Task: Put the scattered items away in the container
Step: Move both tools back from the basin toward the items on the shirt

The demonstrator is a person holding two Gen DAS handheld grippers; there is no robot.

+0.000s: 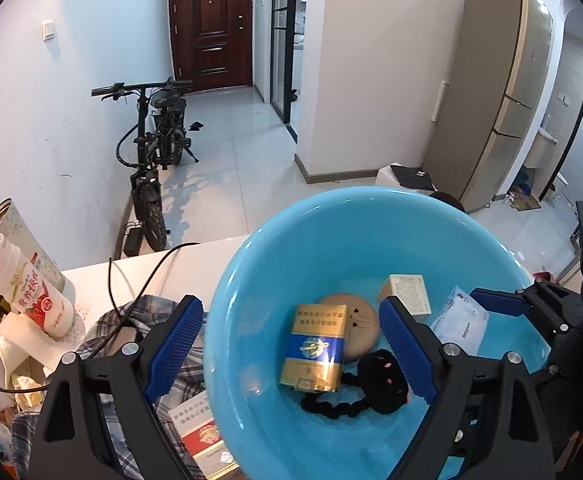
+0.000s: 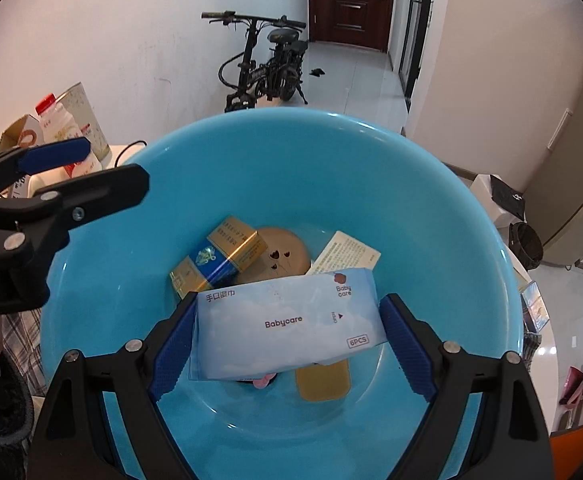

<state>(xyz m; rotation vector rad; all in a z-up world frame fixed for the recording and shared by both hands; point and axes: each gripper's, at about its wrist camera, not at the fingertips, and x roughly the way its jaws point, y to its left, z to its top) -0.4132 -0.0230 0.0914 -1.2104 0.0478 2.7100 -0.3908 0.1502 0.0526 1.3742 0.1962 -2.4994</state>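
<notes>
A large round sky-blue plastic basin (image 2: 431,216) sits at the far edge of a white desk (image 1: 163,268), with both handheld grippers poised over it. The right gripper (image 2: 291,344), black with ribbed blue pads, has its tongs clamped on the two short ends of a pale blue soft pack of wet wipes (image 2: 287,320), which hangs above the basin's floor.

Already lying inside the basin are a gold-and-blue cardboard packet (image 2: 219,256), a flat round tan disc with small heart cut-outs (image 2: 283,252), a cream printed carton (image 2: 343,256), a tan rounded-square pad (image 2: 323,380) and a black fuzzy hair tie (image 1: 383,380).

The left gripper (image 1: 291,348) straddles the basin's near-left rim with its tongs wide apart and nothing between the pads. Under it, at the desk's left side, lie a crumpled plaid cloth (image 1: 131,320) and a red-and-white cardboard packet (image 1: 203,440). A white drink bottle with a red cap (image 1: 23,284) stands among clutter at the desk's far-left corner.
</notes>
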